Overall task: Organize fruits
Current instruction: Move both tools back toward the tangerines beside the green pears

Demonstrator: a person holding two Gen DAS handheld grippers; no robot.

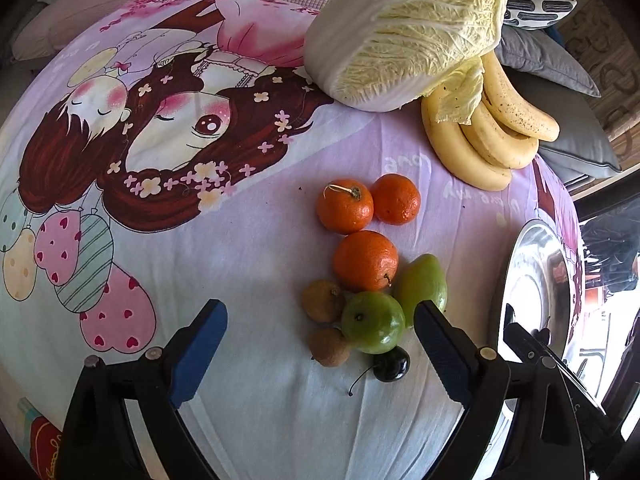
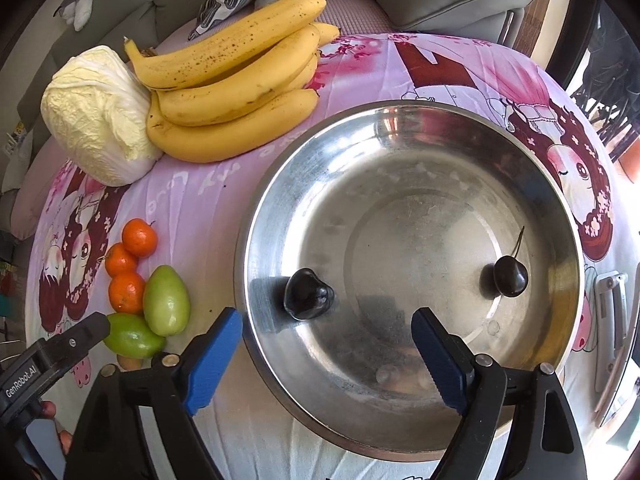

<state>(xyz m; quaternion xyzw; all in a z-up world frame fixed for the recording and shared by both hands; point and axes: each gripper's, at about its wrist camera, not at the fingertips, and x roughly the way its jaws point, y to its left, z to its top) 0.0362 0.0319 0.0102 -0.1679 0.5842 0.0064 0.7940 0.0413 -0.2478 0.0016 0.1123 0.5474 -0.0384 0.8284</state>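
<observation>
Now 2 cherries (image 2: pixel 510 277) in bowl (image 2: pixel 400 120), 3 oranges (image 1: pixel 366 261) outside, both fingers (image 1: pixel 200 344) released.

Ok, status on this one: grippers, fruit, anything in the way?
Left gripper and right gripper open, empty. Two cherries in bowl; one cherry still on cloth. Nothing blocking.
</observation>
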